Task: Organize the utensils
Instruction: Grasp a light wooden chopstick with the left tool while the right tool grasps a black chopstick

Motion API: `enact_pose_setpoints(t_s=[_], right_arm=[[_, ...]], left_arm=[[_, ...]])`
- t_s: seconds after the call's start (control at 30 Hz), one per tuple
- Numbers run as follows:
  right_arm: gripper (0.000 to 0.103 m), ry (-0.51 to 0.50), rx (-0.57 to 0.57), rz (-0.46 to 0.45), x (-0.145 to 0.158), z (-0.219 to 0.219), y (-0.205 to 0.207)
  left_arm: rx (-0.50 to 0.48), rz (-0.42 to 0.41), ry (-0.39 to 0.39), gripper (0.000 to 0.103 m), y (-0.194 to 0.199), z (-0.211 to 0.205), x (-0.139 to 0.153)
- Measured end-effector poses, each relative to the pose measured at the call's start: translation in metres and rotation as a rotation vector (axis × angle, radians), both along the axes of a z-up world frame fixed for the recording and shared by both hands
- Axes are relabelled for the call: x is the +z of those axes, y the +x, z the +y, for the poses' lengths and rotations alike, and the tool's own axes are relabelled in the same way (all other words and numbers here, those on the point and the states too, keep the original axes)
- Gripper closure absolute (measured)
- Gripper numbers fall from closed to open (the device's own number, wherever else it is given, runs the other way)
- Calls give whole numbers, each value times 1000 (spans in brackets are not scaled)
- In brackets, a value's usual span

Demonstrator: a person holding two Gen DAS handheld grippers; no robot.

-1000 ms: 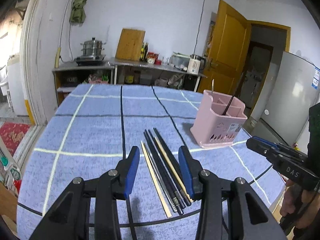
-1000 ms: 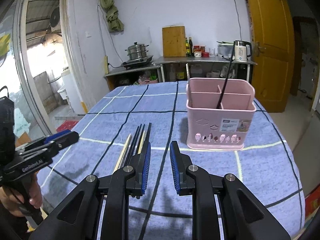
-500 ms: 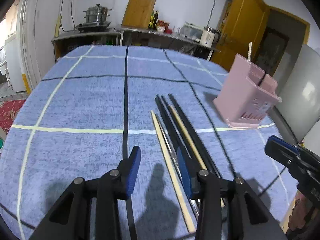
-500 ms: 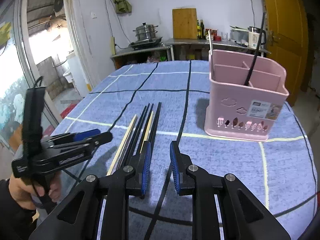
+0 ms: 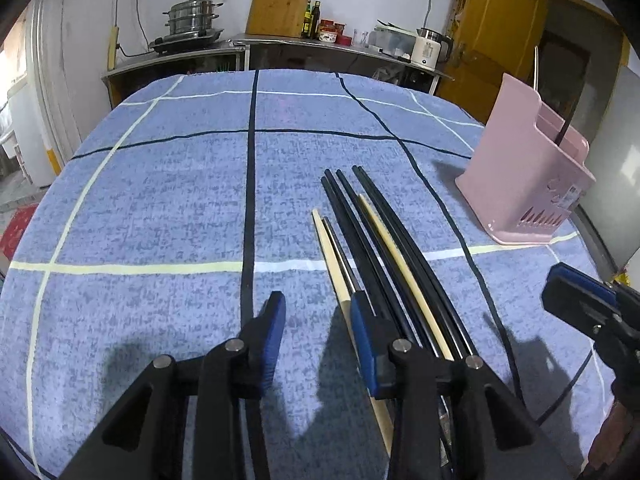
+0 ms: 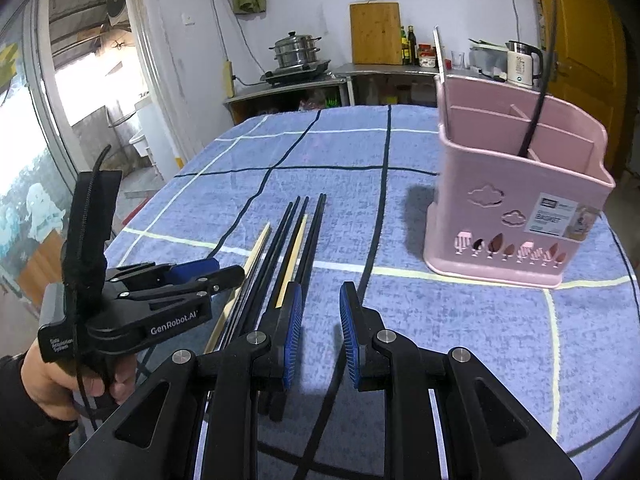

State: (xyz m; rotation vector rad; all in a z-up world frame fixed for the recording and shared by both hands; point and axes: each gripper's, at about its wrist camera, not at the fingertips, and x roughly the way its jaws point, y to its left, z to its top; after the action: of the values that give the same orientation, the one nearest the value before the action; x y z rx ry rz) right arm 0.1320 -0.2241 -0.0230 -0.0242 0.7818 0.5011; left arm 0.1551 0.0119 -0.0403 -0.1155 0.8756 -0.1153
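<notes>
Several chopsticks lie side by side on the blue checked tablecloth: black ones [image 5: 362, 224] and pale wooden ones [image 5: 394, 252]; they also show in the right wrist view [image 6: 298, 236]. A pink utensil basket [image 5: 524, 176] stands to their right, holding a black stick and a metal utensil [image 6: 536, 96]. My left gripper [image 5: 318, 310] is open and low over the cloth, its right finger over the near ends of the chopsticks; it also shows in the right wrist view [image 6: 200, 274]. My right gripper [image 6: 320, 304] is open and empty, just right of the chopsticks.
The blue cloth [image 5: 160, 200] covers the whole table. Behind stands a counter with a steamer pot [image 5: 192, 16], a wooden board [image 5: 280, 0] and a kettle [image 5: 430, 46]. A yellow door [image 5: 492, 36] is at the back right. The table edge curves near the basket.
My left gripper has moved forward and down to the near ends of the chopsticks. My right gripper has moved closer to the basket and stays open.
</notes>
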Motion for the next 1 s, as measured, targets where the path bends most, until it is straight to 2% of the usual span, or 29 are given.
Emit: enact_pose_setpoints(t_s=[0.17,0.27,0.4,0.73,1.0], right_arm=[[83,-23,16,50,-17,14,20],[83,-29,28,76,-26,22,30],[83,-54,30,110,-38,32,45],[83,-49,-2,127,-39,21,50],[83,-60,-15,134,-35,27,61]], left_arm=[[-12,4,40,68,2,-5,1],[-7,7,37,74,3,-2,2],[0,11,24,75,2,6,2],[1,23,2,78,1,16,2],[30,55,-110,78,14,29,3]])
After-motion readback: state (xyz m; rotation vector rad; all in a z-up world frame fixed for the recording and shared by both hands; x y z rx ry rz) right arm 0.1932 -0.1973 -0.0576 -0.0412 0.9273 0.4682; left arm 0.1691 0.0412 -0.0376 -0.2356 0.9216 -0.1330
